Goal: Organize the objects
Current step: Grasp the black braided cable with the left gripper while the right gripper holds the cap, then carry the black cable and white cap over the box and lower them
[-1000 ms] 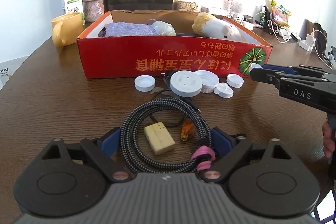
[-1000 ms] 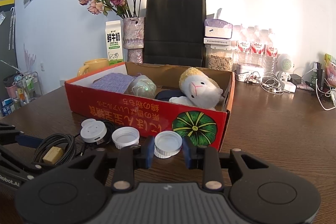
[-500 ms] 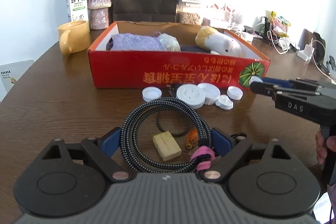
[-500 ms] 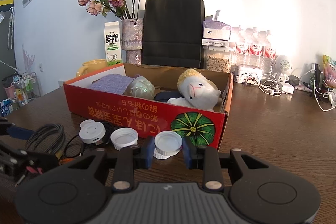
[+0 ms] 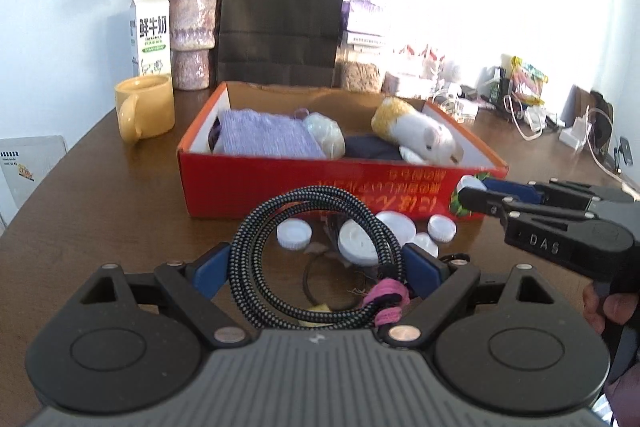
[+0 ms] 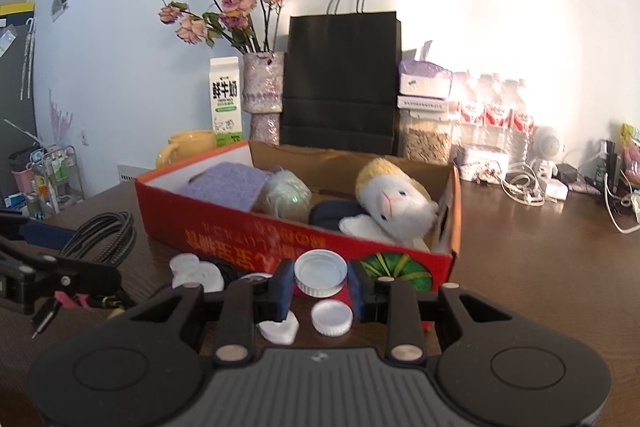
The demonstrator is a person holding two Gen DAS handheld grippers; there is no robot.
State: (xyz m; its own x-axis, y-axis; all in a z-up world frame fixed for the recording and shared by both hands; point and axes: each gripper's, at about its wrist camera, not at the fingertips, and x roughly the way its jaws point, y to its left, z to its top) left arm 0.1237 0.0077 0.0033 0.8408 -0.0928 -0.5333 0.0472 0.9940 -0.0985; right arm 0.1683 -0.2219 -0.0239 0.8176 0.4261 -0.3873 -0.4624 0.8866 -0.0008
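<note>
1. Left gripper (image 5: 318, 263): clamped across a coiled black-and-white braided cable (image 5: 320, 255), lifted clear of the table, in front of the red cardboard box (image 5: 320, 183).
2. Right gripper (image 6: 320, 285): closed on a white plastic screw cap (image 6: 320, 273), raised just before the box's front wall.
3. Already inside the box: lilac knitted cloth (image 5: 264, 139), white plush lamb (image 5: 420, 137).
4. Left to store, judging by the layout: loose white lids (image 5: 294, 234) on the brown wooden table (image 5: 120, 211).
</note>
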